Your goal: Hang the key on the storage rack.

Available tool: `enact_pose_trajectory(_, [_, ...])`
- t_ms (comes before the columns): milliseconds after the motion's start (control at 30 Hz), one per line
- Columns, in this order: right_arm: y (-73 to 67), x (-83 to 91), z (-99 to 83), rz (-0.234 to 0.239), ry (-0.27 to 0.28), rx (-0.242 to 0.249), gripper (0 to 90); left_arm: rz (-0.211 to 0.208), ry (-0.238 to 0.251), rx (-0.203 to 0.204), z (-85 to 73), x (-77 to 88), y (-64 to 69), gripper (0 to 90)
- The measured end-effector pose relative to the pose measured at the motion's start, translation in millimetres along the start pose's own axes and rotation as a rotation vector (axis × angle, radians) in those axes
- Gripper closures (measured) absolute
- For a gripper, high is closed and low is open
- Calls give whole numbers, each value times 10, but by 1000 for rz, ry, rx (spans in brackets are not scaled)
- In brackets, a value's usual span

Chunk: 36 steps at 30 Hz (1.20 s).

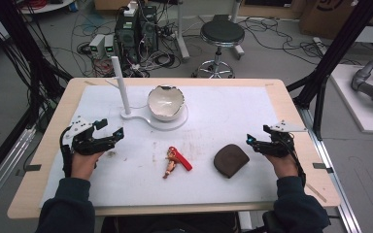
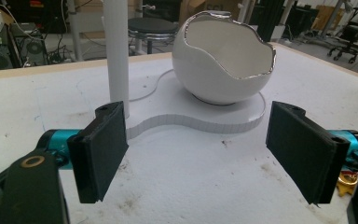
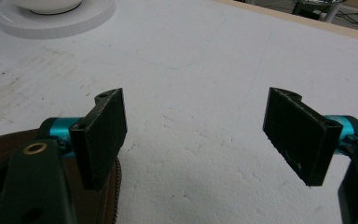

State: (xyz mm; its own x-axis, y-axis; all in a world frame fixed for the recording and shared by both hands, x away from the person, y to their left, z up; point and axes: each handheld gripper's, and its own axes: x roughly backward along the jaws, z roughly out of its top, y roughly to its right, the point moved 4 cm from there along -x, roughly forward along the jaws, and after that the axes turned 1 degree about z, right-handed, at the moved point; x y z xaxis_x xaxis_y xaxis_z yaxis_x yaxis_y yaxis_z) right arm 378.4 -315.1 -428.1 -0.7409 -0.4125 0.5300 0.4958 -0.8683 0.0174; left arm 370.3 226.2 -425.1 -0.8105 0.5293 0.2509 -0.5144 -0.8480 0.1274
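Resting on the white-covered tabletop point(image 1: 223, 111), both grippers sit idle at the start of the work, each with jaws spread wide and nothing between them. The left gripper point(image 1: 109, 130) lies at the left of the sheet, aimed toward the egg-shaped bowl point(image 1: 165, 102) that stands on a white base point(image 1: 174, 124) beside an upright post point(image 1: 119, 85); in the left gripper view the bowl point(image 2: 226, 65) looms straight ahead, well beyond the black pads. The right gripper point(image 1: 250, 141) lies at the right, just beside a brown pouch point(image 1: 230, 159); the right gripper view shows the edge of that pouch point(image 3: 107, 205) under its left-hand pad, though whether pad and pouch touch cannot be told. Between the two hands, near the front middle of the sheet, lies a small figurine point(image 1: 172, 163) with a red part, apart from both grippers. Judging by the layout, the step in hand is the approach, with no object yet grasped. The next move likely calls for the right gripper to shift over the pouch, or for one hand to reach inward for the figurine, lower the spread jaws around it and close squarely before lifting toward the bowl. The pouch looks soft and flat, so a low, level pinch at its rim would probably serve best.
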Motion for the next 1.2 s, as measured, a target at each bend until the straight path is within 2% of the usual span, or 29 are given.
enact_pose_trajectory(367, [7,5,-1,3,3,2,218,-14,-7,-1,5,-42,67,204])
enact_pose_trajectory(533, [4,16,6,4,14,-4,218,-45,-24,-14,12,-111,201,204])
enact_pose_trajectory(733, [-11,15,4,14,12,-1,219,-128,-78,-50,-40,-253,609,204])
enact_pose_trajectory(767, [-11,15,4,14,12,-1,219,-128,-78,-50,-40,-253,609,204])
enact_pose_trajectory(800, [-18,20,7,13,15,2,219,-156,-102,-64,-81,-291,751,204])
enact_pose_trajectory(833, [-17,20,7,12,15,9,219,-172,-114,-73,-104,-312,824,204])
enact_pose_trajectory(867, [-17,20,7,12,15,9,219,-172,-114,-73,-104,-312,824,204])
enact_pose_trajectory(900, [-21,17,6,10,14,12,219,-188,-128,-80,-132,-333,899,204])
enact_pose_trajectory(933, [-20,16,3,10,10,20,218,-212,-162,-97,-195,-373,1038,204])
enact_pose_trajectory(967, [-30,18,3,9,7,13,218,-217,-177,-100,-225,-390,1103,208])
enact_pose_trajectory(1000, [-33,20,3,8,8,19,219,-217,-177,-100,-225,-390,1103,210])
enact_pose_trajectory(1033, [-33,20,3,8,8,19,219,-226,-194,-102,-251,-400,1160,210])
enact_pose_trajectory(1067, [-52,33,6,7,9,20,219,-247,-223,-101,-311,-421,1274,218])
enact_pose_trajectory(1133, [-61,42,6,9,10,25,219,-279,-259,-97,-387,-456,1382,220])
enact_pose_trajectory(1200, [-63,45,6,7,11,27,219,-293,-301,-112,-462,-513,1454,235])
